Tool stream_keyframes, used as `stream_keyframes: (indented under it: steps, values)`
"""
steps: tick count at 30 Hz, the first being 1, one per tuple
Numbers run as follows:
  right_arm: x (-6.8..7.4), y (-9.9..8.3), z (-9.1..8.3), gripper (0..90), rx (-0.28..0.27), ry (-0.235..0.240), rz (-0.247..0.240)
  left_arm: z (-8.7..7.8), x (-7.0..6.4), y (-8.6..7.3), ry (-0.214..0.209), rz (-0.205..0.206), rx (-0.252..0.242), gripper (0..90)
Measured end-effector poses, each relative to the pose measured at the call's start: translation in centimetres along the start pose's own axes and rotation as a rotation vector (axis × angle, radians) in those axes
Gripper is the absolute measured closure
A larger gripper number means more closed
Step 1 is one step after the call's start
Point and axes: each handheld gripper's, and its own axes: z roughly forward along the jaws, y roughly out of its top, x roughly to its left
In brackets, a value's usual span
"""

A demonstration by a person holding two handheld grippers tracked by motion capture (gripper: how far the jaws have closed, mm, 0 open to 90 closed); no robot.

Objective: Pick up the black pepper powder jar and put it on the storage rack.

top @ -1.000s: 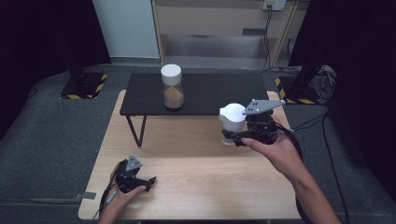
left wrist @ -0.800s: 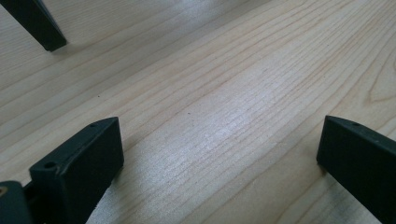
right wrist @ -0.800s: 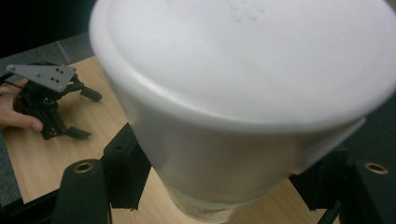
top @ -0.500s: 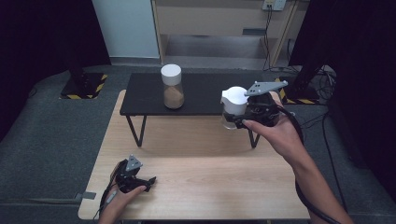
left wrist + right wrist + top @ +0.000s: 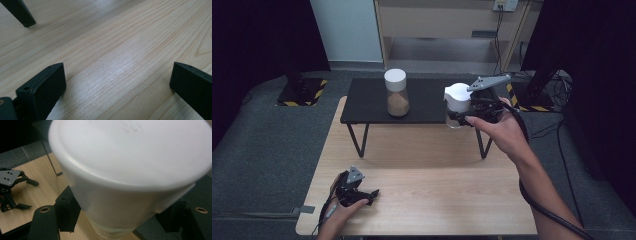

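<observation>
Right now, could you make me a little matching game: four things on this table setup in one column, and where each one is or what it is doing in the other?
1. right gripper
2. left gripper
3. brown-filled jar
4. white-lidded jar

A. stands alone on the black shelf
B. fingers open, low over the wooden table
C. clamped between fingers
D. holds a jar at the shelf's front edge

Pairs: 1-D, 2-B, 3-A, 4-C

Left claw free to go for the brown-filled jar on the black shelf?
Probably yes: the left claw rests open and empty on the table, and nothing stands between it and the jar.
</observation>
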Motion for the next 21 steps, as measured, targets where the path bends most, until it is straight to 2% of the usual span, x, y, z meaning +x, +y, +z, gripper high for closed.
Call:
stream_keyframes:
  steps: [21]
  values:
    - [-2.7,0.3,2.5,31.4,0.002,-0.016,0.062,0.1,0.2,0.0,-0.008,0.008,-0.001,0.0]
